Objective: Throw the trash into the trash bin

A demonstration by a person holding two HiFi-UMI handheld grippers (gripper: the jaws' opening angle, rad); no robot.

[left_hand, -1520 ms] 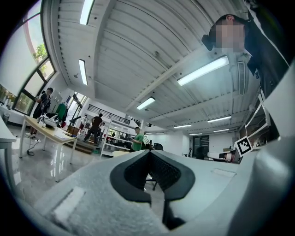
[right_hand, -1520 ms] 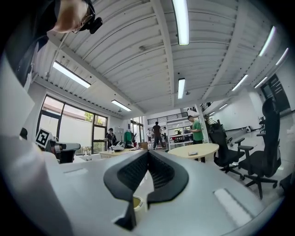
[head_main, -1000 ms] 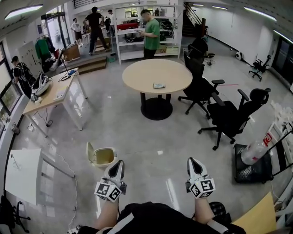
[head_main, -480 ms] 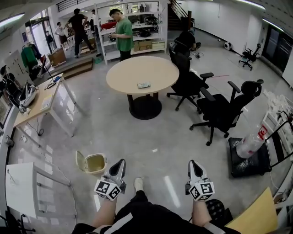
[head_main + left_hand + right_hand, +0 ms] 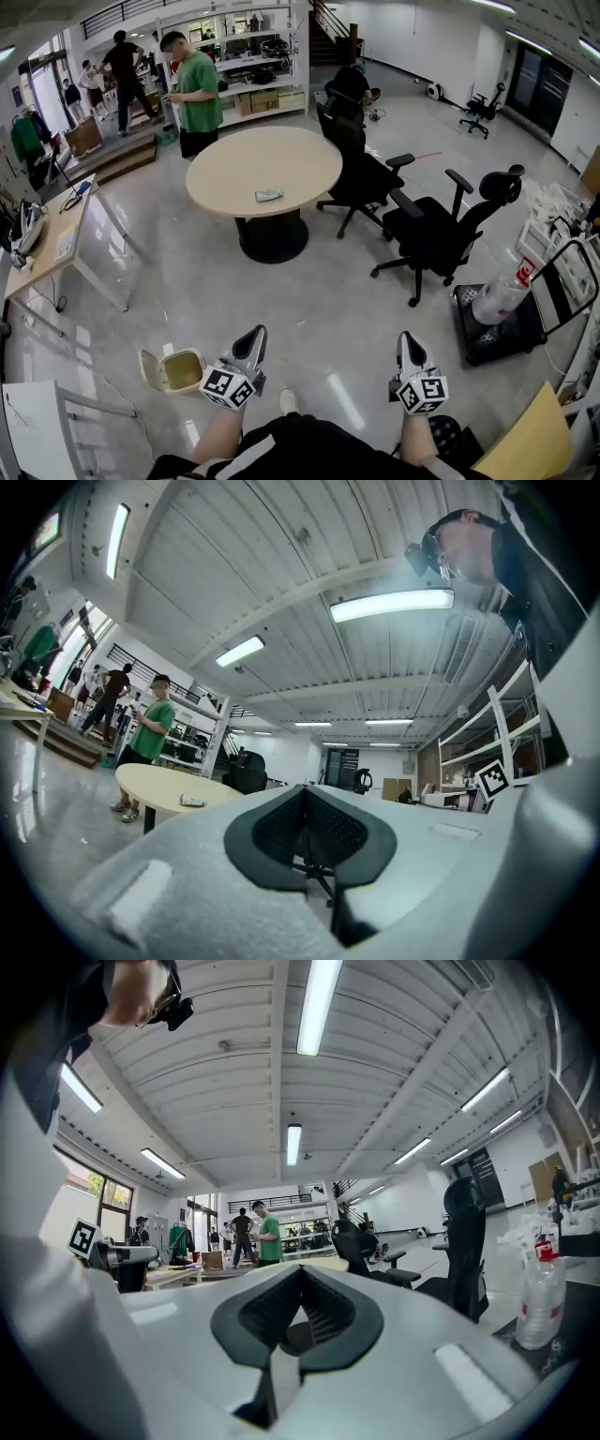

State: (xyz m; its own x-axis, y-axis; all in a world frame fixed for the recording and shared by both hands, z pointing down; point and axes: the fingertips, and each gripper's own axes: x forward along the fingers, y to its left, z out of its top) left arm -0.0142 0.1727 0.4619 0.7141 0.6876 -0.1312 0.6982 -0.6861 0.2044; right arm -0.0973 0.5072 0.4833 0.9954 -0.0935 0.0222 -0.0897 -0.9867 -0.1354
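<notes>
Long table [image 5: 47,246]: pale wood, far left of the round table [image 5: 234,159], well apart from it. Trash bin [image 5: 180,370]: small and cream-coloured, lid tipped open to its left, standing on the glossy grey floor [image 5: 328,300] in front of the round table and to the left, well apart from it. Left tool [image 5: 253,337]: just right of the trash bin, on the near side of the round table, tip aimed toward it; the pads [image 5: 281,829] meet at the tip and grip nothing. Person in a green shirt [image 5: 197,89]: standing at the round table's far left edge. Piece of trash [image 5: 269,195]: small, pale and flat, lying on the round table near its front edge, right of centre, far from both tools. Black office chair [image 5: 359,169]: close against the round table's right side. Second black office chair [image 5: 433,234]: further right of the round table and nearer the camera. Right tool [image 5: 410,345]: in front of the round table and to the right, level with the left tool; jaws brought fully together, empty. Water bottle [image 5: 500,295]: large and clear, tilted on a black cart [image 5: 497,342], far right of the round table.
</notes>
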